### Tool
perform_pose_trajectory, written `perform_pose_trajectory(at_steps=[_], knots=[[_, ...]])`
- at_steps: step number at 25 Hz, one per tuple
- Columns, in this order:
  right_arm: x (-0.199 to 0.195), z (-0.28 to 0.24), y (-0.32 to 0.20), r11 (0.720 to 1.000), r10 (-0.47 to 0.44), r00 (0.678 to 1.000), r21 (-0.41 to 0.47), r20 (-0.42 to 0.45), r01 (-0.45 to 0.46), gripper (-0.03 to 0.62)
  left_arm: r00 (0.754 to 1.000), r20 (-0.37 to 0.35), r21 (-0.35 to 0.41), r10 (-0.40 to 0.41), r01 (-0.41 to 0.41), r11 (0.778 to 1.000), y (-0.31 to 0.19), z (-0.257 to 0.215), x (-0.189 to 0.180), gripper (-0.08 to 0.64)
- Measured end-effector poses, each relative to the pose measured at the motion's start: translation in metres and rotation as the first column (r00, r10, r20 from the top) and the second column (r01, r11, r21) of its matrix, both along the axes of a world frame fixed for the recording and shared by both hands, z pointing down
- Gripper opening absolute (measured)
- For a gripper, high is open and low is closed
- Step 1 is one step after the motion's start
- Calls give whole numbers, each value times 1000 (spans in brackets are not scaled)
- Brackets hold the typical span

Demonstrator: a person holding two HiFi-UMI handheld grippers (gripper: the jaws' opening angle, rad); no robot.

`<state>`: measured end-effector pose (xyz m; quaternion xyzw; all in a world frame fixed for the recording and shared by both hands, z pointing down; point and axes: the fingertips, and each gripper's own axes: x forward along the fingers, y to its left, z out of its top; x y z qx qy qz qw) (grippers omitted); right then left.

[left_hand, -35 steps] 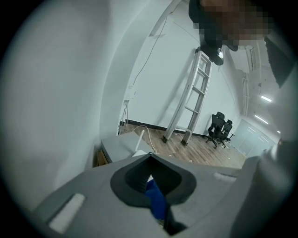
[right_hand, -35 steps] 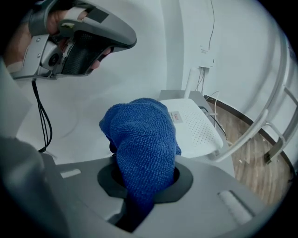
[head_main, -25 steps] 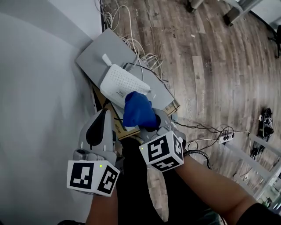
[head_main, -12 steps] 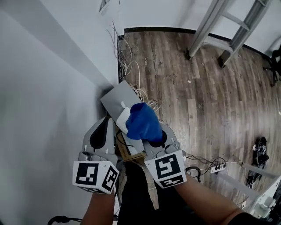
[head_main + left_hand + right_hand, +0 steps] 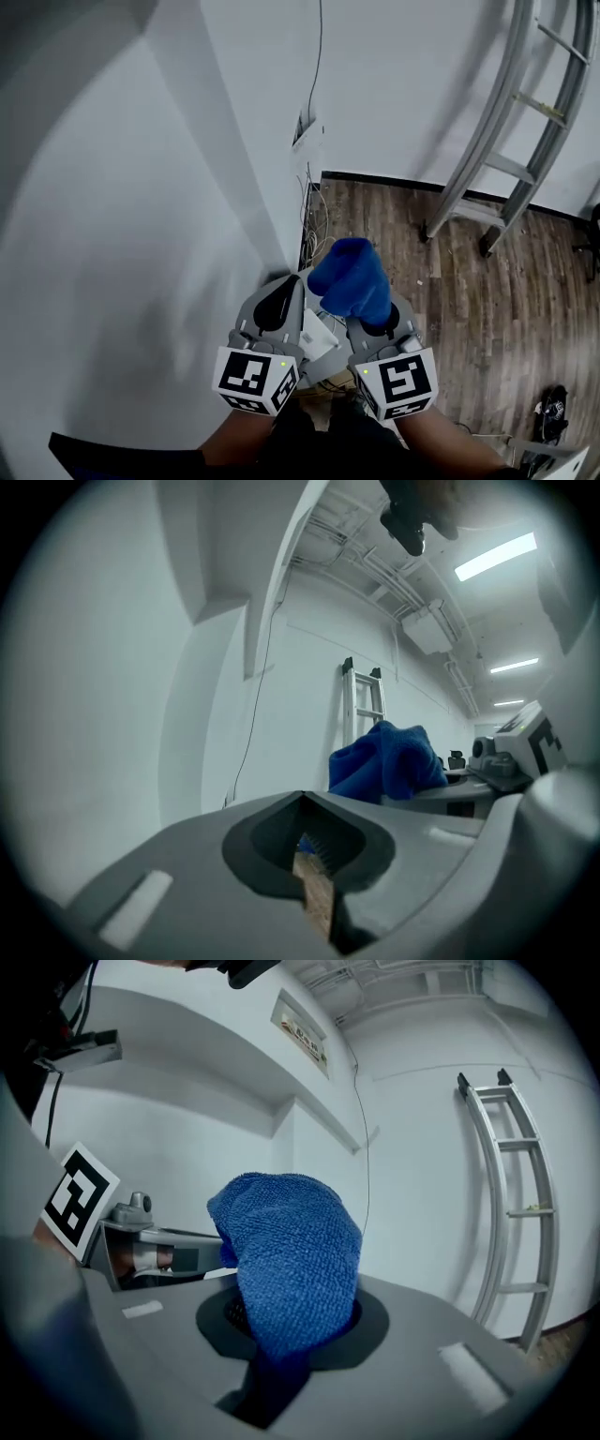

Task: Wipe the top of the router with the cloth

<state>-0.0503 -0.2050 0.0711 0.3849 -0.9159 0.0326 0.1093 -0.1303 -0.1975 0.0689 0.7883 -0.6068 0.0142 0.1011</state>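
Inspection of this moment: the left hand-held gripper and right hand-held gripper sit side by side, close together, above the wooden floor beside a white wall. In the left gripper view the jaws are drawn together to a thin slit, with nothing between them. The right jaws are clamped on the blue cloth, which bunches up above the fingertips and clear of any surface. Of the router I see only a white corner between and below the two grippers; the cloth is not touching it. Loose cables hang at the wall's corner, and a ladder leans at the right.
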Motion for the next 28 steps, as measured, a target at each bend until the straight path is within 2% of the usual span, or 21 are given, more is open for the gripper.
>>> perform_pose_trajectory(at_steps=[4, 9, 12, 15, 20, 28], knots=[[5, -52, 9, 997, -2, 999, 71, 46, -1, 98, 1000, 15, 60, -23, 22, 998, 8, -39, 5, 1], [15, -75, 11, 993, -8, 996, 115, 94, -3, 98, 999, 40, 92, -10, 7, 996, 14, -64, 14, 1], [22, -86, -4, 992, -3, 994, 125, 108, -11, 98, 998, 56, 121, -38, 31, 992, 5, -82, 11, 1], [26, -87, -13, 992, 4, 994, 129, 105, -17, 98, 996, 63, 138, -70, 61, 989, -2, -89, 4, 1], [32, -80, -14, 995, 6, 995, 100, 95, -15, 98, 993, 63, 121, -104, 96, 988, -4, -85, -2, 1], [58, -63, -2, 996, 8, 996, 85, 87, -15, 97, 988, 72, 107, -139, 131, 986, 8, -70, 19, 1]])
